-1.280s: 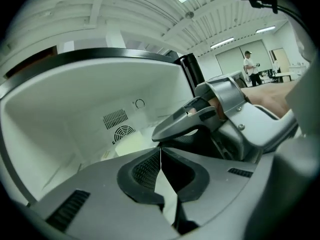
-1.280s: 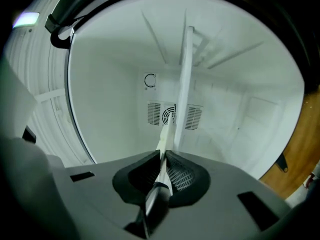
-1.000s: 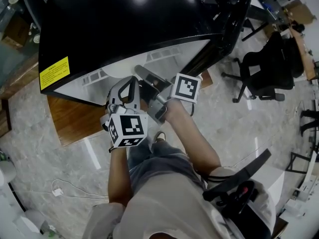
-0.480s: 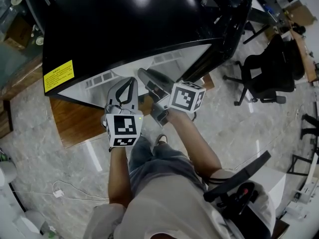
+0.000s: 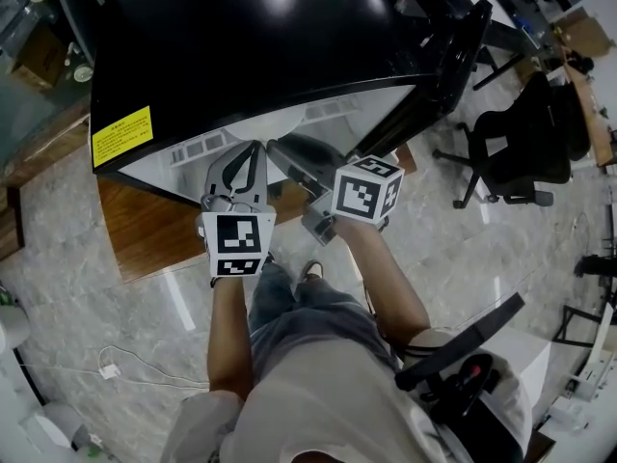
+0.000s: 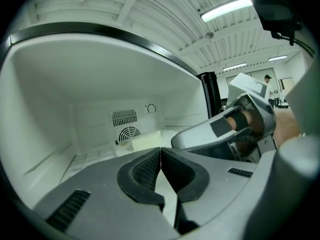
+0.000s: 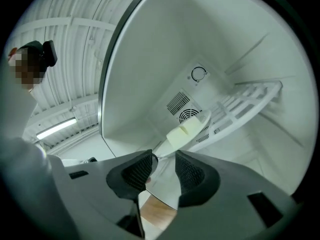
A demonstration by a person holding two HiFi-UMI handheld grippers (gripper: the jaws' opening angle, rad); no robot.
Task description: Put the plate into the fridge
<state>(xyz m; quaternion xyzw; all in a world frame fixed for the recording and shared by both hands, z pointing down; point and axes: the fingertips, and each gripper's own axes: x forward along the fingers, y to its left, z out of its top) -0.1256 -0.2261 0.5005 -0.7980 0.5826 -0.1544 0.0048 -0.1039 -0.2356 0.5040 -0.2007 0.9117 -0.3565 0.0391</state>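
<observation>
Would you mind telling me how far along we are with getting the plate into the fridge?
Done: the plate lies on the wire shelf inside the fridge. In hand: the right tongs have just been opening, with the plate's rim just ahead of the tips, ungripped; the left tongs are shut and empty. Left: draw both tongs back out.

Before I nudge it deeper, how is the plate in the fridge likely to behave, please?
The plate looks rigid and smooth, so it should probably slide rather than flex on the slatted shelf. The pale block on it might shift with a sharp push.
</observation>
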